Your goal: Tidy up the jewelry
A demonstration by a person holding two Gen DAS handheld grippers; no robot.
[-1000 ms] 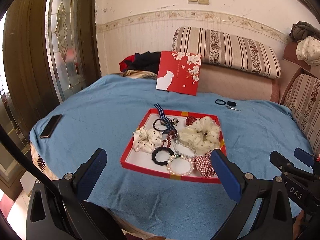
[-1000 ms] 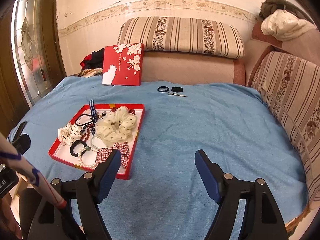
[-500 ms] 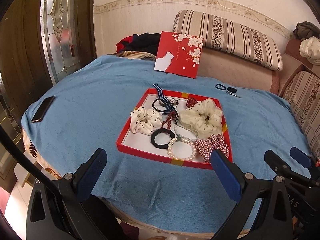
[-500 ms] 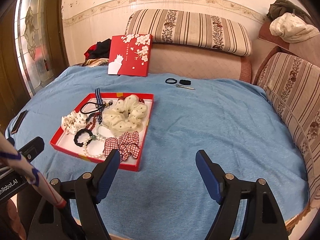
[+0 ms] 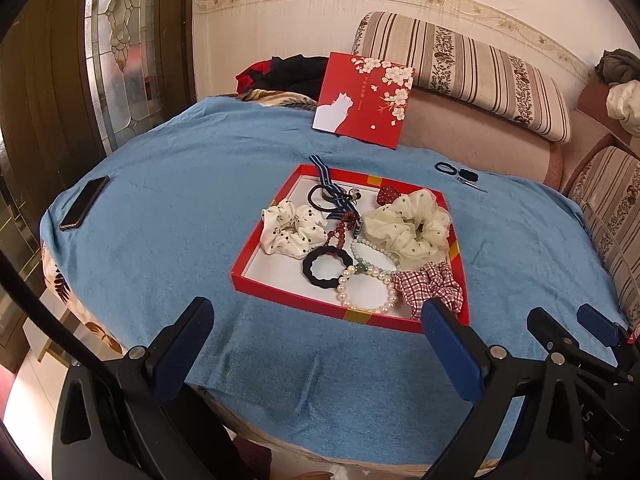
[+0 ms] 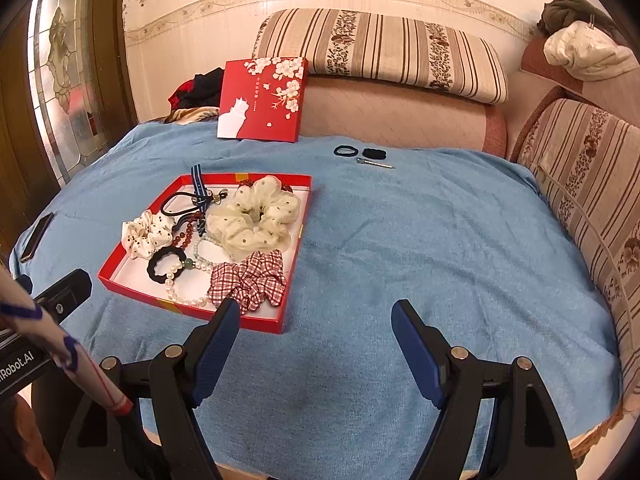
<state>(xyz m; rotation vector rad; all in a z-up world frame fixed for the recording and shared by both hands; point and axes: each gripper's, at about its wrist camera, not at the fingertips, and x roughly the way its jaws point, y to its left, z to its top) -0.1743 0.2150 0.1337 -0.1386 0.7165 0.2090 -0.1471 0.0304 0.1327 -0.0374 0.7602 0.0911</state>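
Left wrist view: left gripper (image 5: 316, 332) jaws wide apart, nothing btwn pads, hovering above the blue cloth (image 5: 160, 216) at near edge of table; touches nothing. Just ahead, red tray (image 5: 276, 292) w/ jewelry & hair bits: pearl bracelet (image 5: 370, 292) at front, black wavy hair tie (image 5: 326, 266) beside it, plaid scrunchie (image 5: 430, 286) at front right corner, partly behind the right finger (image 5: 450, 354). Big cream dotted scrunchie (image 5: 408, 226) right-centre, small white dotted scrunchie (image 5: 290, 230) left, dark red bead string (image 5: 340, 232) btwn them, striped ribbon (image 5: 326, 178) hanging over far rim. Phone (image 5: 84, 202) far left on cloth, well apart from tray. Red lid w/ cat print (image 5: 362, 100) propped upright at back against sofa. Right gripper's tip seen at lower right. Right wrist view: right gripper (image 6: 316, 346) also wide open, empty, over bare cloth just right of tray; its left finger (image 6: 216, 350) overlaps tray's near right corner in frame, contact can't tell. Black hair ties & a metal clip (image 6: 362, 154) lie far back on cloth, near sofa cushion (image 6: 380, 50)
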